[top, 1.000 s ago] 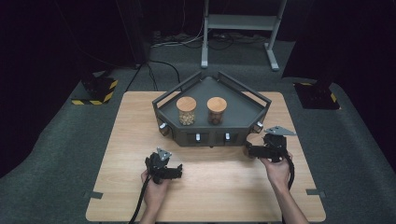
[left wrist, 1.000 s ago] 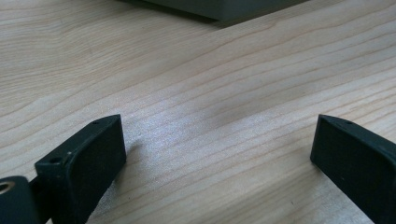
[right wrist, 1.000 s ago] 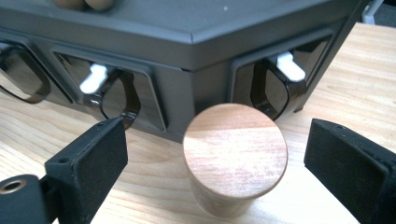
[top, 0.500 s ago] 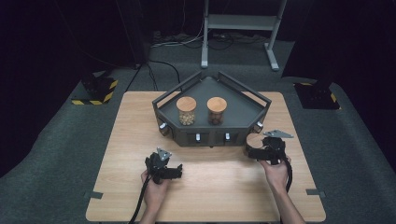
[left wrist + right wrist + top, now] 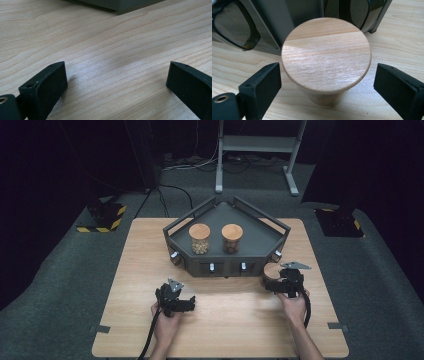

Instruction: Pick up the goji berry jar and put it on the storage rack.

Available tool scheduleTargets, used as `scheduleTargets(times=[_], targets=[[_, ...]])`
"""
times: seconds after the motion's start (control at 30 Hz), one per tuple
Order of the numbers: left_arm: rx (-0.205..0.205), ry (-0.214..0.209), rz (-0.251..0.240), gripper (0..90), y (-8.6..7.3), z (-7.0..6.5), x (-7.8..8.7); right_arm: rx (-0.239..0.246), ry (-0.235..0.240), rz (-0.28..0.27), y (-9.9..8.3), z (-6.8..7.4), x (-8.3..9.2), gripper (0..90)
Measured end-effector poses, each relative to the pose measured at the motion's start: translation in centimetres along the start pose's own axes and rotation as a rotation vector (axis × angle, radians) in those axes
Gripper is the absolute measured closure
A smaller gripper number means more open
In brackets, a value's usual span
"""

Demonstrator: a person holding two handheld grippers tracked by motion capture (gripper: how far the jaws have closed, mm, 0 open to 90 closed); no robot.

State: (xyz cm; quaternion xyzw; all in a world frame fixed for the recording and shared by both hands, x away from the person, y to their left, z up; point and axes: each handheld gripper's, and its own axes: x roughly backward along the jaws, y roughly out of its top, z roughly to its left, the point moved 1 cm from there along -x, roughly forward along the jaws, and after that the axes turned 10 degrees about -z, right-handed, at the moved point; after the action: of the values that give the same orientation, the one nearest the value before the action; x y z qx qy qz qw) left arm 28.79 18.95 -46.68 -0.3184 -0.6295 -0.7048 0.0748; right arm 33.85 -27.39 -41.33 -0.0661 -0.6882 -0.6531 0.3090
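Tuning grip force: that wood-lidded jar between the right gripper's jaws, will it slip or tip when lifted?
The jar looks rigid, so it probably won't deform. Its lid overhangs the narrower body, so pads closing under that rim may catch it if it slips. The right gripper has just been closing but hasn't touched it; being upright and round, the jar could tip or roll if one pad lands first.

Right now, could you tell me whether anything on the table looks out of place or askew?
One jar with a wooden lid stands on the table outside the dark tray, by its front right corner, while two wooden-lidded jars stand inside. It is upright and intact, between the open jaws of the right gripper. Nothing looks spilled.
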Motion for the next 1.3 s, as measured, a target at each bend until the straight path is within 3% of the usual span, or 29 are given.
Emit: scheduleTargets(times=[0.93,1.3], targets=[[0.000,0.000,0.000,3.2,0.0,0.0,0.0,-0.018,-0.034,0.036,0.0,0.9,-2.7,21.8],[0.000,0.000,0.000,3.2,0.0,0.0,0.0,0.007,-0.046,0.027,-0.2,1.4,-2.9,24.2]])
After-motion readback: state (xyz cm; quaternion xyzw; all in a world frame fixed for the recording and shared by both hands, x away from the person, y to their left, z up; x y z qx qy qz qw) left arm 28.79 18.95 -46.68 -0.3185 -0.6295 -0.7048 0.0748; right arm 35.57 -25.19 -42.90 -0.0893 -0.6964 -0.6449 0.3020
